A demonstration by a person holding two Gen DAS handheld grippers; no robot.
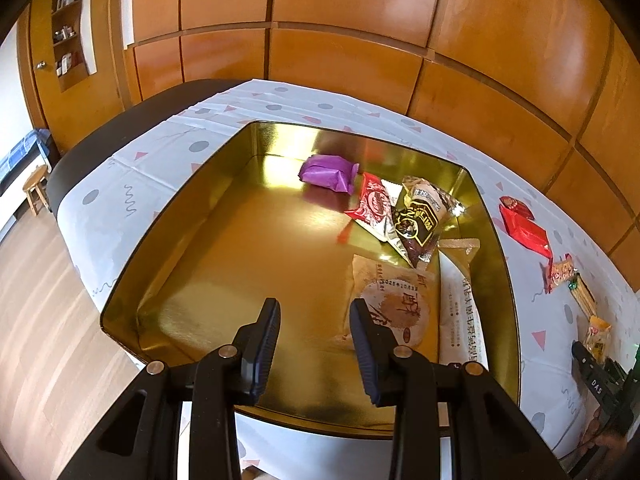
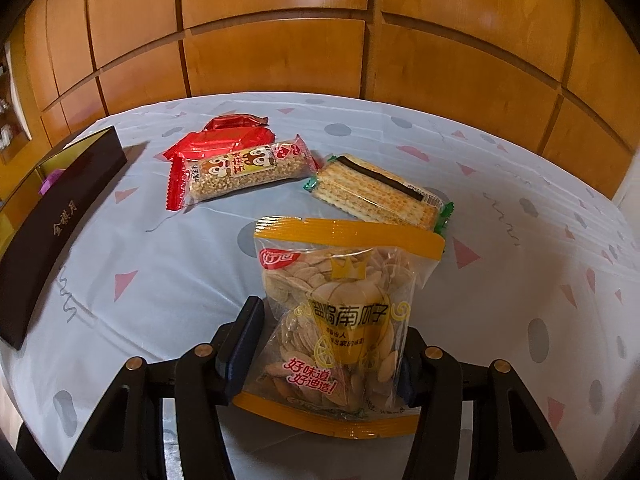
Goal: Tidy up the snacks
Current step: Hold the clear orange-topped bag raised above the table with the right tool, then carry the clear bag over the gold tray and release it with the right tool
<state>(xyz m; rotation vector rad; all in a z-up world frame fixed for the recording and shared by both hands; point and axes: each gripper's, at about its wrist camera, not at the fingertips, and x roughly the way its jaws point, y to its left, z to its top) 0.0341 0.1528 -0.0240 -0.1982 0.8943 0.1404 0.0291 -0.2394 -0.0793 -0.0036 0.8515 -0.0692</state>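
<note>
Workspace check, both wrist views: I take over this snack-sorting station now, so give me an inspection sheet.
Surface: table under a white patterned cloth.
Job's things: gold tin holds a purple packet, a red packet, a dark packet and two pale packets. On the cloth lie red wrapped snacks, a grain bar and a cracker pack.
Clutter: nothing seen.
Grippers: left gripper open and empty over the tin; right gripper shut on the pumpkin seed bag.
Cables: nothing seen.
Surroundings: wooden panelled wall, wall shelf, stool, wood floor.
</note>
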